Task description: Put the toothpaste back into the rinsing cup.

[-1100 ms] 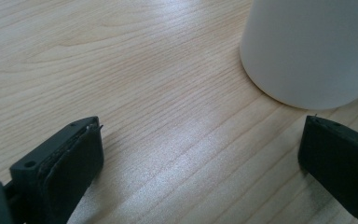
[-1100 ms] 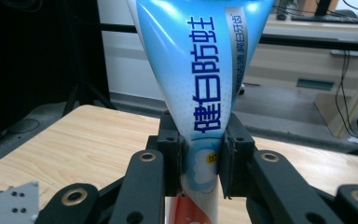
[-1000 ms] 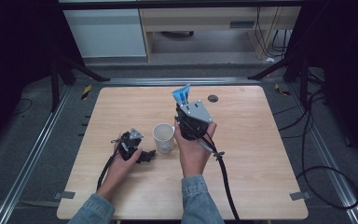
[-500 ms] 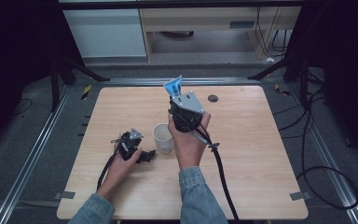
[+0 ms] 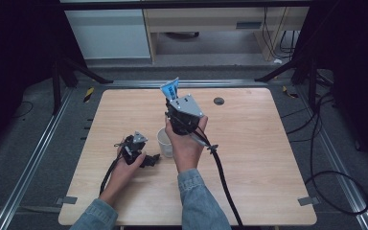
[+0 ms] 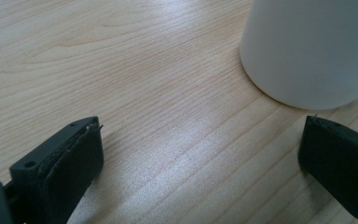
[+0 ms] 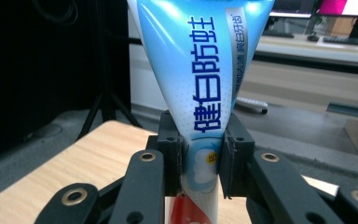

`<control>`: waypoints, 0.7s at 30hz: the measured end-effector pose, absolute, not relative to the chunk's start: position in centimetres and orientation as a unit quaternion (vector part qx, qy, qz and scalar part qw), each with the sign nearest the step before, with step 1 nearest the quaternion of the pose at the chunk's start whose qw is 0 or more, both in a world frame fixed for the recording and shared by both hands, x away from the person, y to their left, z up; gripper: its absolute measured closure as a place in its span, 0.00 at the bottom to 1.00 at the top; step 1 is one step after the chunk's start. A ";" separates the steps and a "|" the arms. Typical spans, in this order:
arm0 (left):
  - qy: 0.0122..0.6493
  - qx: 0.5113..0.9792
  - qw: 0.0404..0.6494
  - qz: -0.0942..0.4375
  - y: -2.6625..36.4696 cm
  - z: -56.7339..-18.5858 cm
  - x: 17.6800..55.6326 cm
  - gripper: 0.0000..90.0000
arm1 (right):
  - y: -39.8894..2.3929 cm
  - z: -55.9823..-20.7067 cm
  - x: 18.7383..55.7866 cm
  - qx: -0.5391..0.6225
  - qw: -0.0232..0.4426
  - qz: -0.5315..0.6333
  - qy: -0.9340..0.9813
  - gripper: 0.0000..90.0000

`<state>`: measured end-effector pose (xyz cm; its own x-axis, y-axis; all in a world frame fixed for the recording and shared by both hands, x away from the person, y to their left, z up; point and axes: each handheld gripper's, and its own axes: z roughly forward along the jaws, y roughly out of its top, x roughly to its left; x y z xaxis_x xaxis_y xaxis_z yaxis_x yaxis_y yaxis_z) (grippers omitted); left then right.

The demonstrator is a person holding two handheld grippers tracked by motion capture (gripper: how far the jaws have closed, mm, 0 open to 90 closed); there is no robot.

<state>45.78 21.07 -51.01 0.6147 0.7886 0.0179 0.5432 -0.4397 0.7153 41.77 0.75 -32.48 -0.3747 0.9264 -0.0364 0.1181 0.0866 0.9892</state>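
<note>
White cup (image 5: pixel 165 142) stands between left tongs (image 5: pixel 149 158) and right hand (image 5: pixel 187 143).

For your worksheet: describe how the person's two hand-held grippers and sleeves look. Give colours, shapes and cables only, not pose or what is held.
Both sleeves are blue denim. The right gripper is black, with flat jaws on linked bars with brass-ringed holes; a grey three-cornered plate tops it and a thick black cable trails back. The left gripper has black block jaws and thinner black cables.

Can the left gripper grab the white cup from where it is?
Probably yes. The left gripper lies open on the table with the white cup just ahead, a little to one side, and bare wood between. It would need to shift sideways first.
</note>
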 end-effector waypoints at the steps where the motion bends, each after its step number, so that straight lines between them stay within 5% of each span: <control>1: 0.401 0.829 0.345 0.178 21.1 -51.0 45.8 0.00 | 0.9 -32.5 41.7 0.412 0.379 0.534 0.634 0.81; 21: 0.402 0.829 0.346 0.179 21.1 -51.0 45.8 0.00 | 1.9 -36.1 41.5 0.433 0.343 0.547 0.629 0.81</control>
